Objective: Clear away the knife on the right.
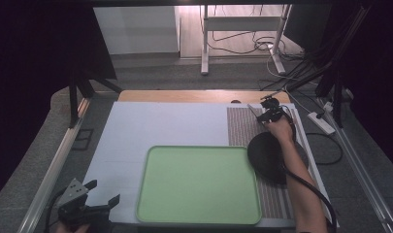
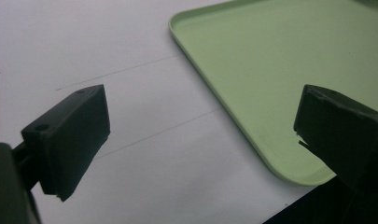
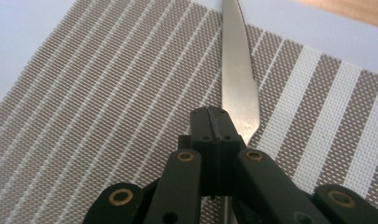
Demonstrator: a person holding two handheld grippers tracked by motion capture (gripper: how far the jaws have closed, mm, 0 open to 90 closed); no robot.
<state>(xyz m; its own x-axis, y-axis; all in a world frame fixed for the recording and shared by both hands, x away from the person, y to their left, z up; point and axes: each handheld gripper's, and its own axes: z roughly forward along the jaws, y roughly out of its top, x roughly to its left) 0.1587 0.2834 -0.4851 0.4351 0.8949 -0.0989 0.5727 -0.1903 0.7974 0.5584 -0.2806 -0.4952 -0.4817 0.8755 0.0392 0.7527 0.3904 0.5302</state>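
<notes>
Green tray (image 1: 199,187) lies bare beside black plate (image 1: 267,155).

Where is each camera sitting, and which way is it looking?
High view: above the person's side, looking forward and down at the table, green tray, striped placemat, black plate; forearm and both hand-held grippers show.
Left gripper view: rides the left hand-held gripper, facing the tray's corner between wide-apart jaws.
Right gripper view: rides the right hand-held gripper, facing the placemat, jaws shut on a knife.
Shared: high and left views both show the tray.
</notes>
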